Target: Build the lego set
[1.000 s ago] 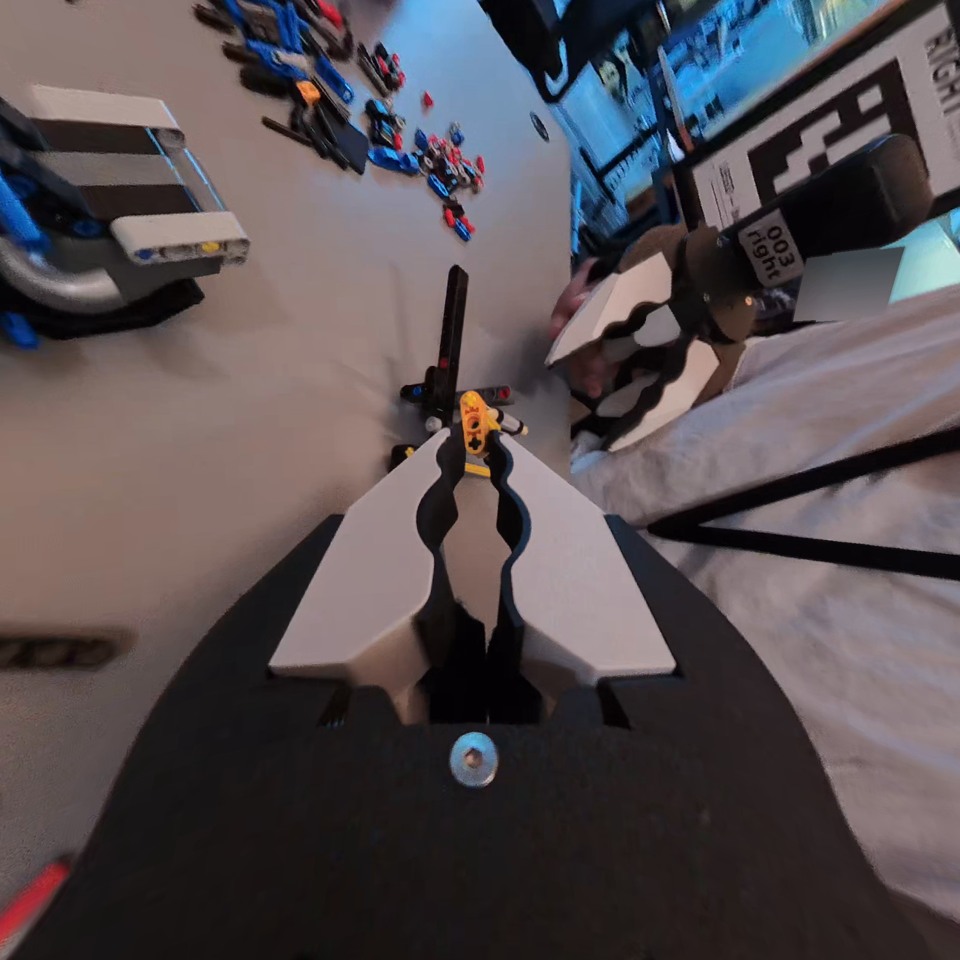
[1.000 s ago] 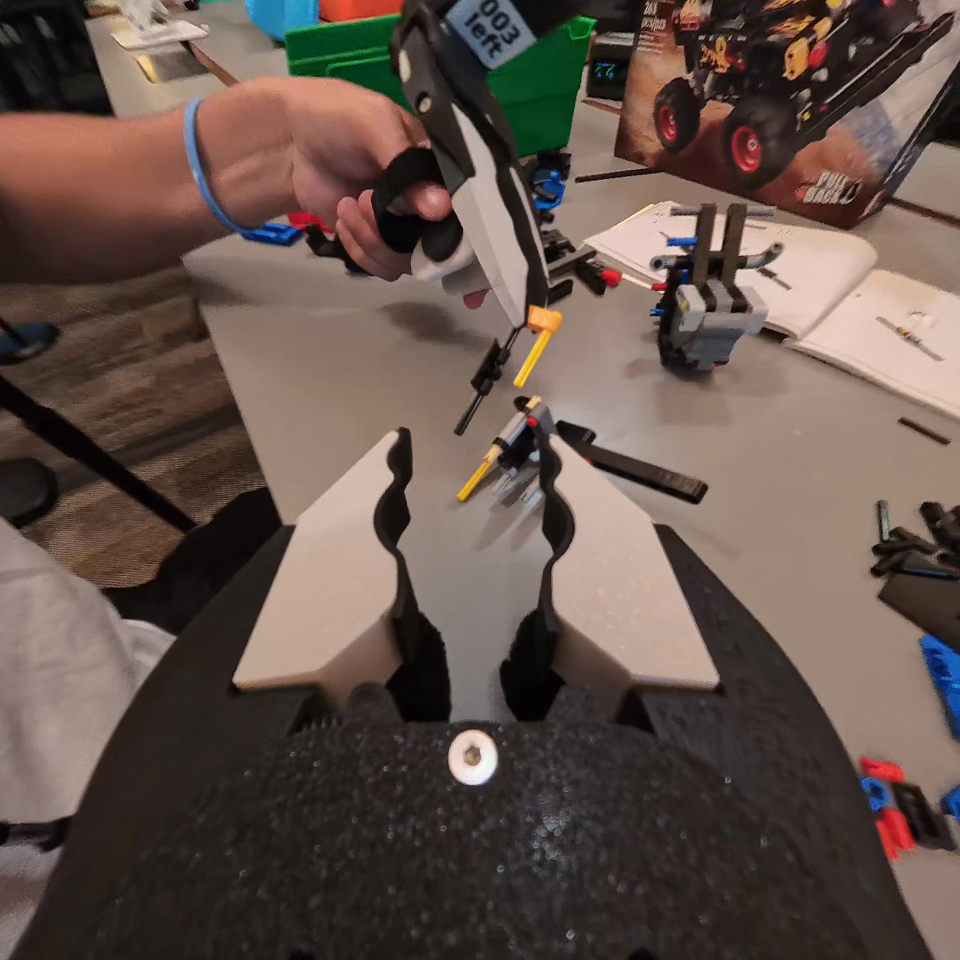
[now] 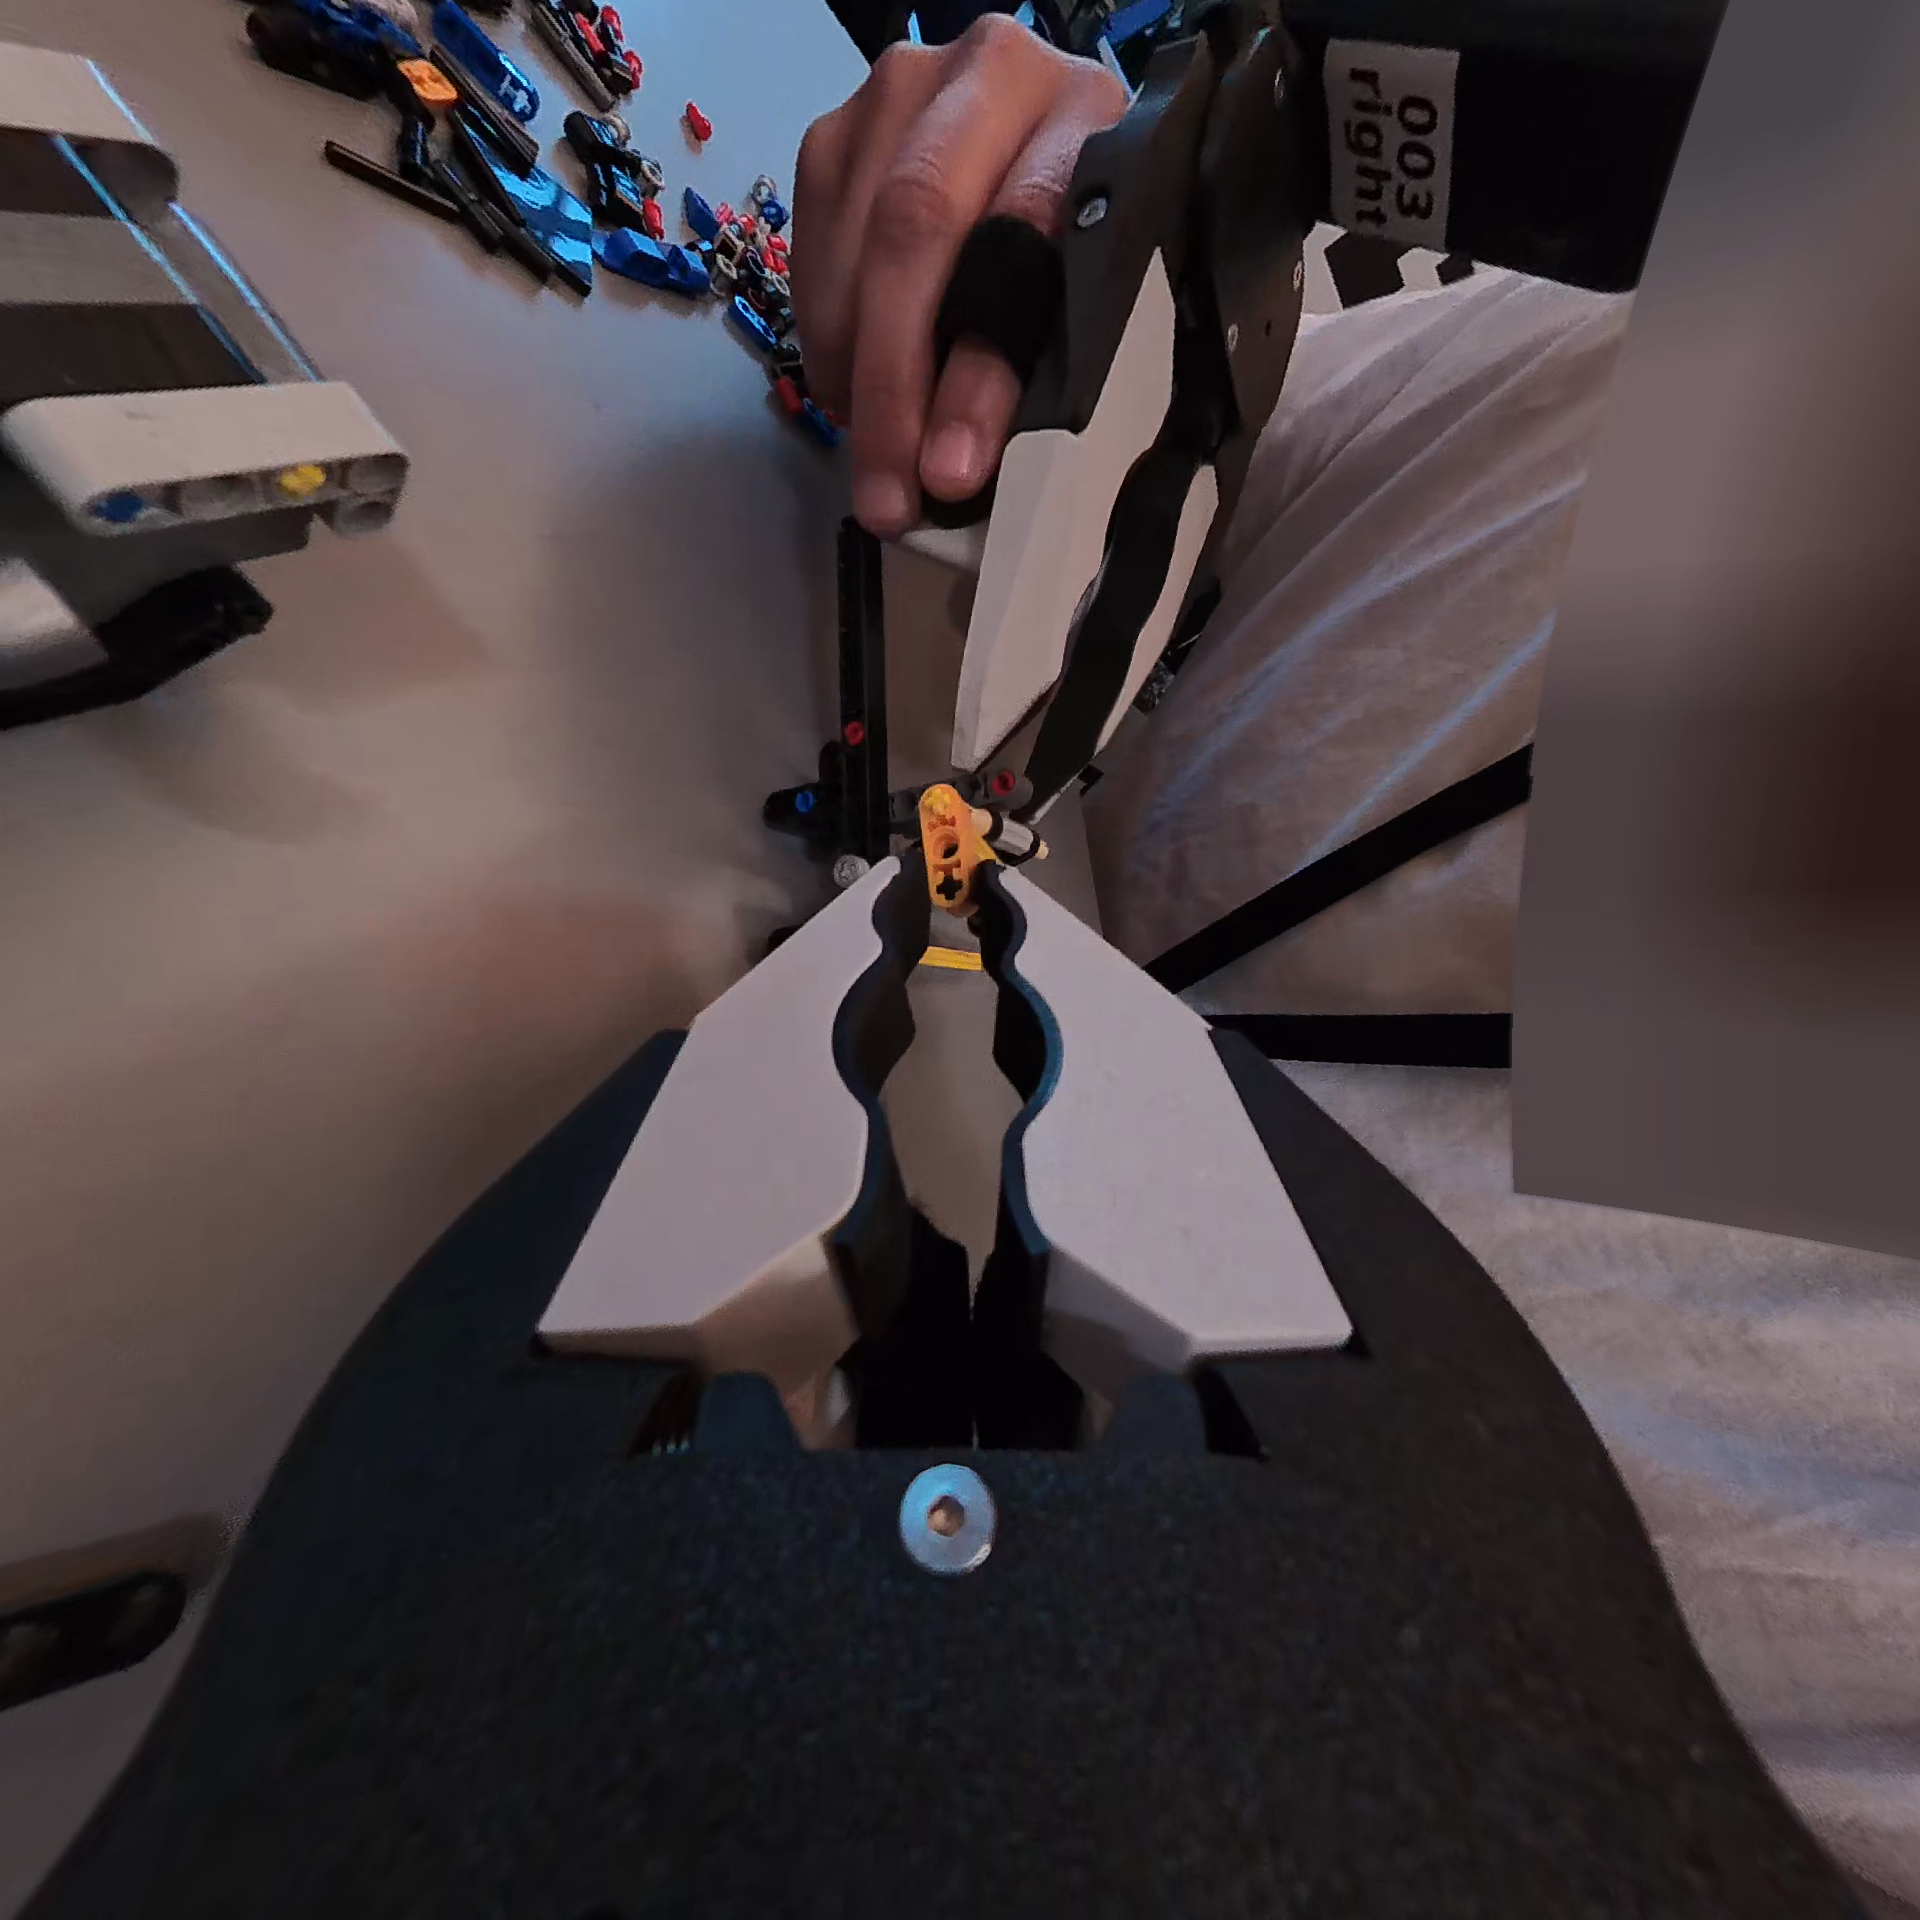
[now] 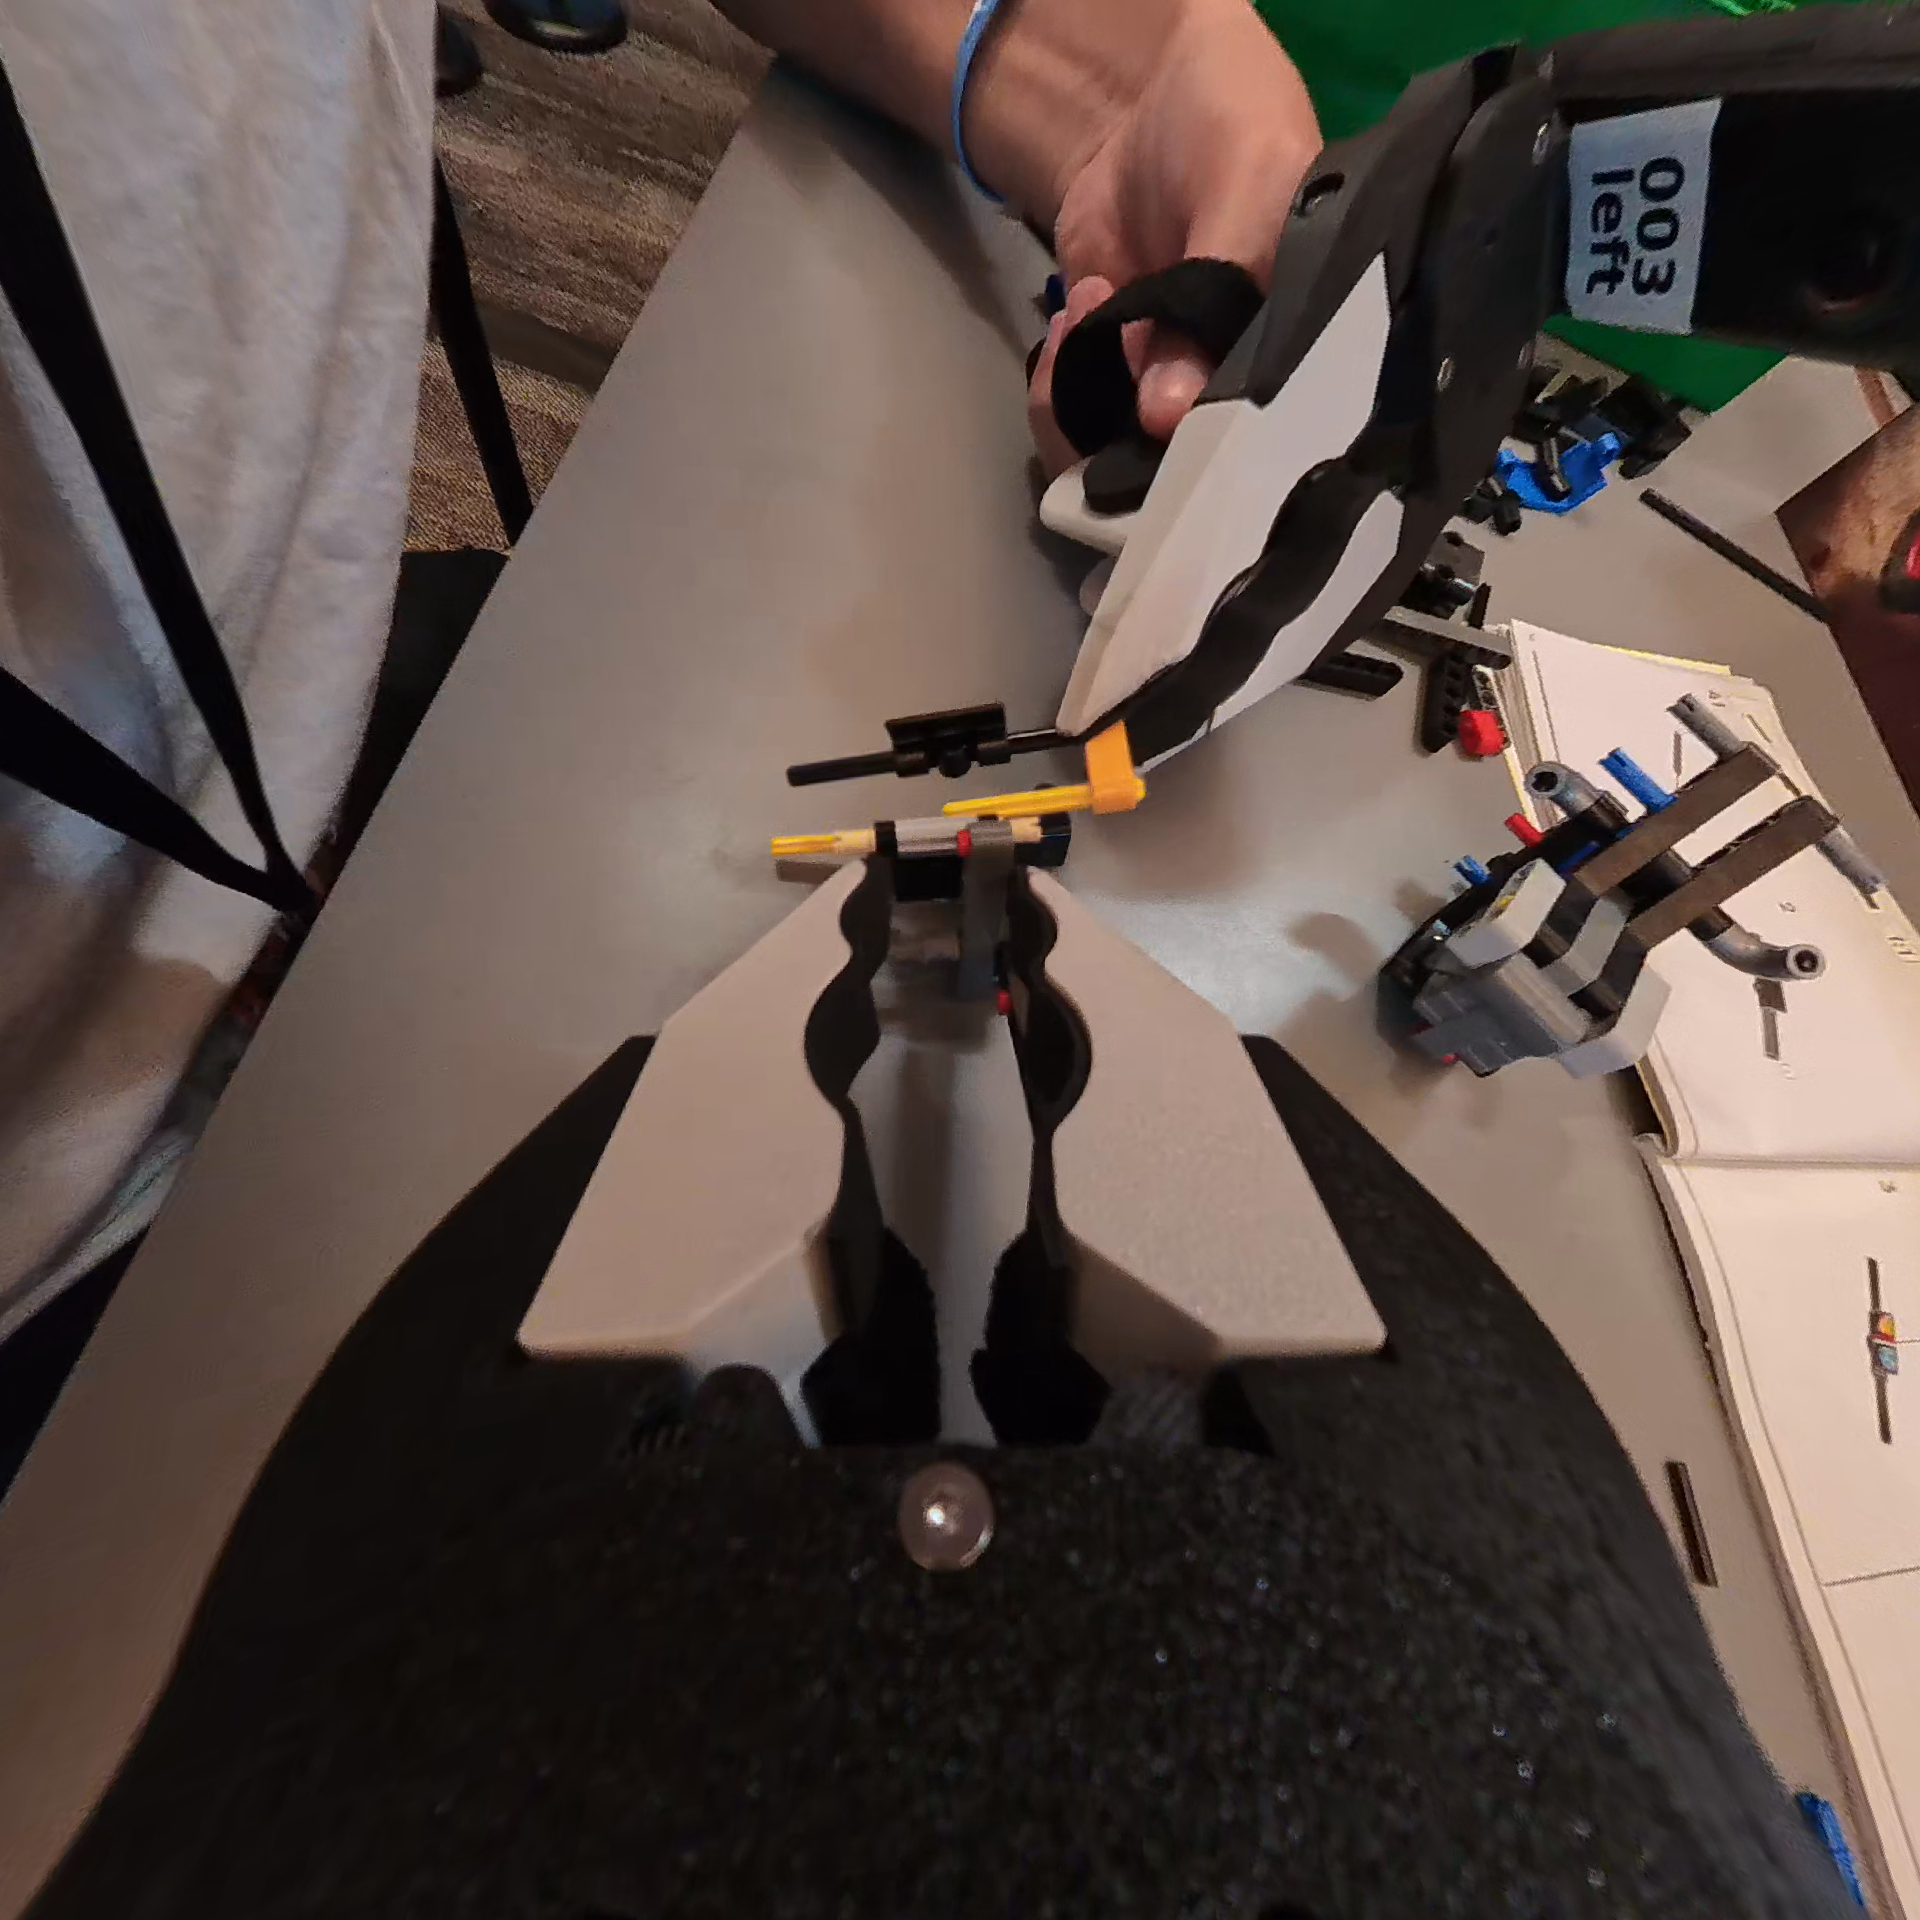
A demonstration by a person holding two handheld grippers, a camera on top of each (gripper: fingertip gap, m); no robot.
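Orange lego connector (image 3: 948, 858) pinched at left gripper (image 3: 945, 883) tips, right gripper (image 4: 940, 894) beside it clamping small grey-black assembly (image 4: 966, 862).

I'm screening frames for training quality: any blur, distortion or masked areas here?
Left wrist view: flat blurred patch covers the right edge; orange connector at the left gripper is sharp. Right wrist view: fisheye bends the table edges; small assembly stays crisp.

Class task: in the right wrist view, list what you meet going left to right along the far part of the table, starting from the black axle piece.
black axle piece → orange connector held by the left gripper → grey and black sub-assembly → open instruction booklet.
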